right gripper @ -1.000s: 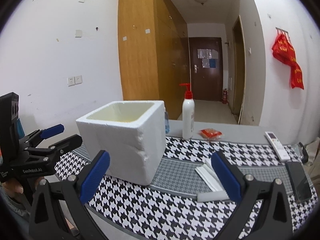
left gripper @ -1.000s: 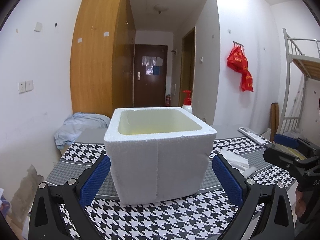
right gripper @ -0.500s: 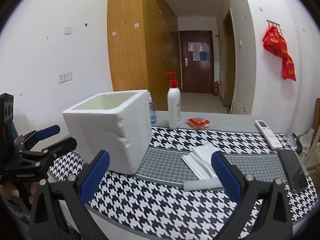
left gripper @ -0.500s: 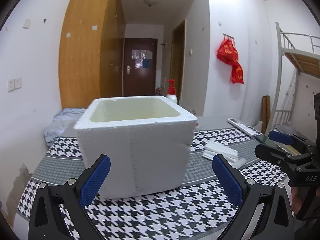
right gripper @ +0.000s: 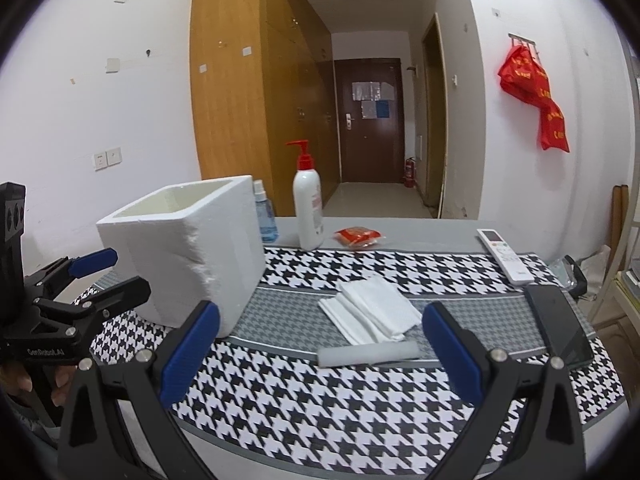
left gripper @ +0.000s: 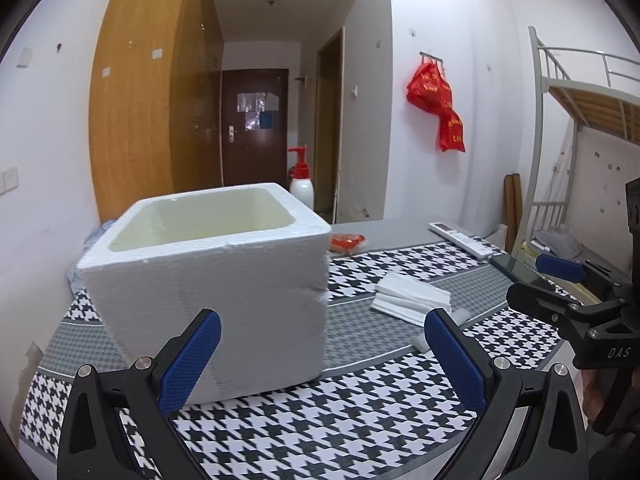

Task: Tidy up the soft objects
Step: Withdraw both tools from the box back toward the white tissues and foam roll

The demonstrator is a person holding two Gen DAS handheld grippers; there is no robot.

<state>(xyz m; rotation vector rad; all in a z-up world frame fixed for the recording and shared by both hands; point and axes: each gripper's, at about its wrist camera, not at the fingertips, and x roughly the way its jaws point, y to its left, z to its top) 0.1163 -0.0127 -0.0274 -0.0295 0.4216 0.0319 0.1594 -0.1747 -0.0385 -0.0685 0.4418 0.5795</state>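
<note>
While both tongs (left gripper: pixel 322 356) (right gripper: pixel 320 346) stay wide open and empty, the foam box (left gripper: pixel 212 280) has shifted leftward

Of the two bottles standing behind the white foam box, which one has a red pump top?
The taller white bottle; its red pump sets it apart from the small blue spray bottle beside it, right against the white foam box.

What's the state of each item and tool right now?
White foam box: upright, open-topped, no contents visible.
Folded white cloths: stacked on table.
White foam roll: lying flat.
Red-pump lotion bottle: upright.
Left tool: open, empty.
Right tool: open, empty.
</note>
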